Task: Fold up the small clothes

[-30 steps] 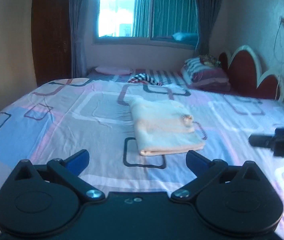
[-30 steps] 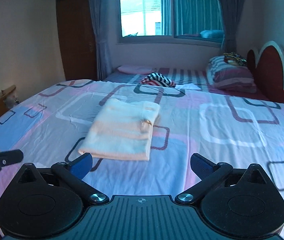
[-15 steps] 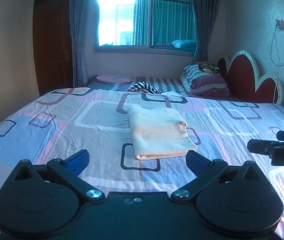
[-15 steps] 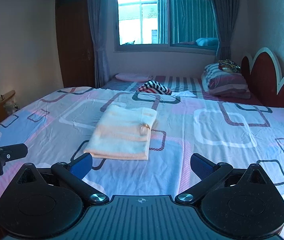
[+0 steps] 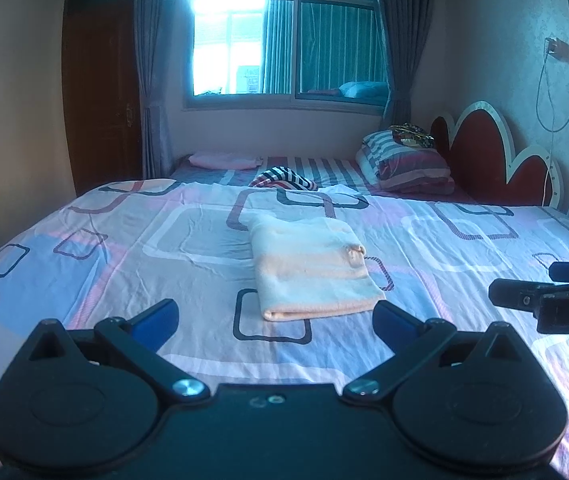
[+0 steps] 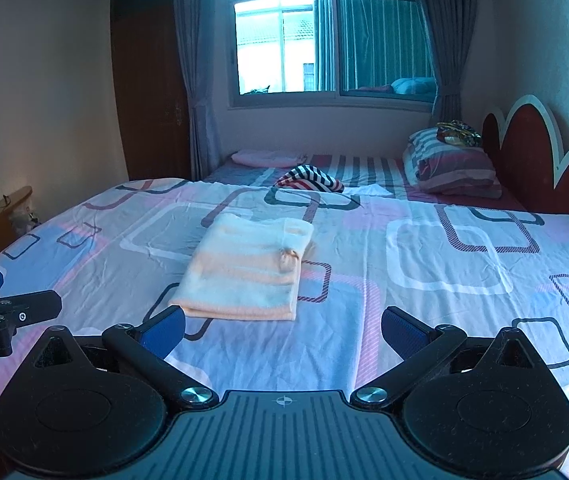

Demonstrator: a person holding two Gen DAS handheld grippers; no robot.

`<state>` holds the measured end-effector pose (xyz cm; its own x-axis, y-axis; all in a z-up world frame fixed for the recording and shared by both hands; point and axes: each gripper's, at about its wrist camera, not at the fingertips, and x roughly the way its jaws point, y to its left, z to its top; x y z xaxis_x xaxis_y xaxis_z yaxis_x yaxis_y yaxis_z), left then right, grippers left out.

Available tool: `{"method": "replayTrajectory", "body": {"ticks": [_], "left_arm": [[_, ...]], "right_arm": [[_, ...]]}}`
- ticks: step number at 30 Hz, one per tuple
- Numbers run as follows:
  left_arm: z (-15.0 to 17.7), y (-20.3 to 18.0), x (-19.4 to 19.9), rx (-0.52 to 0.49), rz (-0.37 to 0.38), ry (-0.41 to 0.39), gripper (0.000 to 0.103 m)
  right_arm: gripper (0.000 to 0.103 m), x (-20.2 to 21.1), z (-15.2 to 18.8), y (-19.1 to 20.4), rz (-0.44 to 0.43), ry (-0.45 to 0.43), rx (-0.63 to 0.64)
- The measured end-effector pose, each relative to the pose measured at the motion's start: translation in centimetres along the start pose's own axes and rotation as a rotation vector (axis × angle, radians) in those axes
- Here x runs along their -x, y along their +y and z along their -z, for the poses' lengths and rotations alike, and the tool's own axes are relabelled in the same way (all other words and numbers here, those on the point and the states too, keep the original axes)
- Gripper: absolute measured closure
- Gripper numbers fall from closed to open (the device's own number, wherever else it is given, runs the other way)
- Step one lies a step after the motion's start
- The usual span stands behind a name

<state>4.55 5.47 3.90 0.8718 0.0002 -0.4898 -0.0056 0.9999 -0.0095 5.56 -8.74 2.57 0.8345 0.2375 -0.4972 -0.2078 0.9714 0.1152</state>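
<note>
A small pale peach and white garment (image 5: 312, 268) lies folded into a neat rectangle in the middle of the bed; it also shows in the right wrist view (image 6: 246, 270). My left gripper (image 5: 274, 318) is open and empty, held above the bed in front of the garment's near edge. My right gripper (image 6: 282, 330) is open and empty, just to the near right of the garment. Each gripper sees the other at the frame's edge: the right gripper (image 5: 552, 298) and the left gripper (image 6: 0, 312).
The bed sheet (image 5: 144, 264) has a pattern of pink, blue and grey squares. A striped cloth (image 5: 284, 178), a pink pillow (image 5: 220, 160) and a stack of striped bedding (image 5: 404, 166) lie at the far side. A red headboard (image 5: 492, 160) stands at the right.
Both grippers have drawn back and risen from the folded garment, so more of the room shows. Both stay open and the garment has not moved.
</note>
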Motion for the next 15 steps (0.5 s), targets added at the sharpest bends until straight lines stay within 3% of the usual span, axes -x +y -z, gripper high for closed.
{"method": "replayTrajectory", "body": {"ticks": [15], "left_arm": [[-0.1,-0.1,0.5,-0.023,0.015,-0.017,0.001]], "right_arm": [[0.0,1.0,-0.1,0.2,0.009,-0.021,0.001]]}}
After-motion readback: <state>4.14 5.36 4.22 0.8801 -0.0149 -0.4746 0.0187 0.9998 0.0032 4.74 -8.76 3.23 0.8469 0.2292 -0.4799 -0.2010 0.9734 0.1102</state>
